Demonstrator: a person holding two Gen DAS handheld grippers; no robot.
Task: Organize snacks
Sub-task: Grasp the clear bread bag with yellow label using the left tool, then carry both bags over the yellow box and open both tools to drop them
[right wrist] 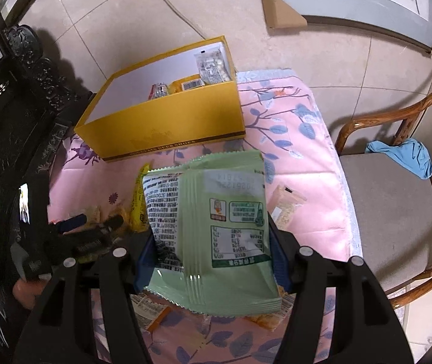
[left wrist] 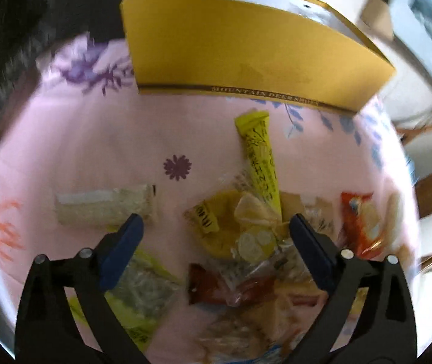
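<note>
My right tongs (right wrist: 212, 261) are clamped on a pale green snack bag (right wrist: 216, 230), back side up with all the printed label stuff facing me, held up over the bench (right wrist: 316, 200) with its pink flowery cloth. Straight ahead sits the yellow box (right wrist: 167, 121), open top — a clear bag of something white, a yellow packet and a small red-and-silver one are already inside, toward its right end. A small clear packet (right wrist: 285, 206) lies on the cloth just right of the green bag.

My left tongs (left wrist: 216, 227) are spread wide apart with nothing in them, hovering over the messy snack pile (left wrist: 255, 251) — yellow wrappers, a dark red one, an orange-red packet at the right. A long yellow stick packet (left wrist: 261, 163) points up toward the box (left wrist: 246, 48). A pale rice-cake-looking bar (left wrist: 106, 209) sits off to the left, apart from the pile. That view is pretty blurry, so I can't read much.

A wooden chair (right wrist: 397, 212) with a blue rag (right wrist: 403, 157) on it stands beside the bench.
</note>
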